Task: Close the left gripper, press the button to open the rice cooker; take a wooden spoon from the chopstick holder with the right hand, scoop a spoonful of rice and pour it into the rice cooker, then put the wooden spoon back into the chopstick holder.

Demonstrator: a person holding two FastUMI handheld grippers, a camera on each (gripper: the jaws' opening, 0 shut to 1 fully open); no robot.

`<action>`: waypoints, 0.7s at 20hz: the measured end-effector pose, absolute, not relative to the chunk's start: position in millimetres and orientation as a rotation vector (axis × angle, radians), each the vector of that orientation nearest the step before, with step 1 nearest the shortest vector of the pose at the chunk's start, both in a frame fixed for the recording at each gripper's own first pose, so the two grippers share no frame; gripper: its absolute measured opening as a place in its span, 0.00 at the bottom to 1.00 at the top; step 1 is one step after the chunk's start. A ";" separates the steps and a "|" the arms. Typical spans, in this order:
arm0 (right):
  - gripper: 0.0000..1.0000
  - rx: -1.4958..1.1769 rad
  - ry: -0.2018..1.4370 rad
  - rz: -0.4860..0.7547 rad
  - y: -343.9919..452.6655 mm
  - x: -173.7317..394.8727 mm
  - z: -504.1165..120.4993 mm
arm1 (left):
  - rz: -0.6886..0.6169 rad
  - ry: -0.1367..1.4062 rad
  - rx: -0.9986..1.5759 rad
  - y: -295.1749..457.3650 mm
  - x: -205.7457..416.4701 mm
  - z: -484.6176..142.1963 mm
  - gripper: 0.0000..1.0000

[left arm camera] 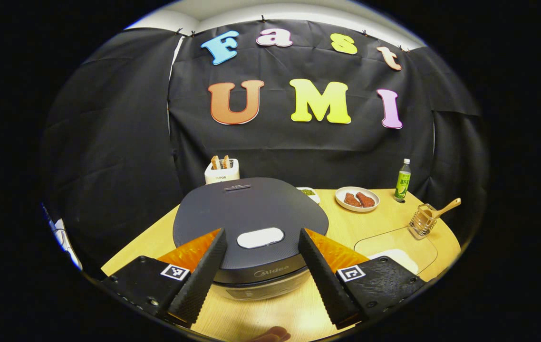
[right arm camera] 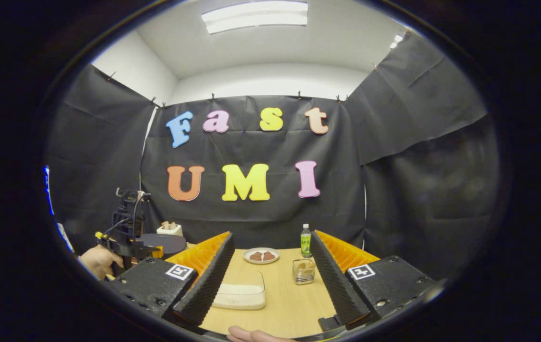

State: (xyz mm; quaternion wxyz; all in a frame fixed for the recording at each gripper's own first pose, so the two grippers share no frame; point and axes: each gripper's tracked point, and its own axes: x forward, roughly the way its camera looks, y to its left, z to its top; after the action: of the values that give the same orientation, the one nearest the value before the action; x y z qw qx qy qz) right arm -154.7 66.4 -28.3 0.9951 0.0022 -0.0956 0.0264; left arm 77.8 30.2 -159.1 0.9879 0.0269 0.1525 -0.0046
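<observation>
Ribbed fingers of the left gripper stand wide apart, flanking one closed rice cooker whose button lies between them. Beyond its right finger: one chopstick holder with one wooden spoon. Right gripper, equally wide, frames one rice container and one plate.

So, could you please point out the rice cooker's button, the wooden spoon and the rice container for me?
rice cooker's button [left arm camera: 260,237]: left gripper view, centre of the pale oval on the lid.
wooden spoon [left arm camera: 447,207]: left gripper view, handle sticking out of the holder.
rice container [right arm camera: 239,296]: right gripper view, its front wall.
</observation>
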 end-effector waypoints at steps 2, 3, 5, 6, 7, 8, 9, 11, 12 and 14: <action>1.00 0.001 -0.191 0.060 68.7 -157.3 -29.1 | -0.010 0.286 0.051 29.7 77.1 -157.3 0.98; 1.00 0.000 -0.193 0.064 69.6 -158.4 -28.7 | -0.011 0.276 0.056 28.8 76.5 -156.9 0.99; 1.00 -0.002 -0.202 0.069 69.0 -159.6 -26.7 | -0.006 0.249 0.060 28.6 78.2 -153.2 0.99; 1.00 -0.001 -0.205 0.067 67.6 -159.2 -26.5 | -0.005 0.244 0.064 28.1 76.1 -152.7 0.97; 1.00 0.002 -0.207 0.063 66.4 -156.9 -26.5 | -0.004 0.245 0.070 26.3 73.5 -152.6 0.97; 1.00 0.004 -0.204 0.060 65.2 -153.7 -27.4 | -0.004 0.251 0.077 24.9 72.3 -152.3 0.97; 1.00 -0.001 -0.200 0.061 66.0 -151.3 -28.4 | -0.004 0.243 0.090 23.2 70.5 -148.7 1.00; 1.00 0.000 -0.190 0.035 58.5 -143.8 -28.8 | -0.003 0.242 0.111 20.1 63.6 -144.4 0.95; 1.00 0.006 -0.192 0.016 53.8 -140.3 -28.5 | -0.012 0.239 0.106 16.9 58.8 -141.8 0.94; 1.00 0.014 -0.179 -0.003 53.2 -136.7 -32.0 | -0.024 0.212 0.101 10.9 48.9 -130.6 0.95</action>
State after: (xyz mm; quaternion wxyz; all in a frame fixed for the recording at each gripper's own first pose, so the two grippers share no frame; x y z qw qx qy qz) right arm -136.7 53.2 -32.0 0.9960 0.0072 -0.0895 -0.0014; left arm 48.9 10.9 -130.6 0.9931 0.0504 0.1055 -0.0120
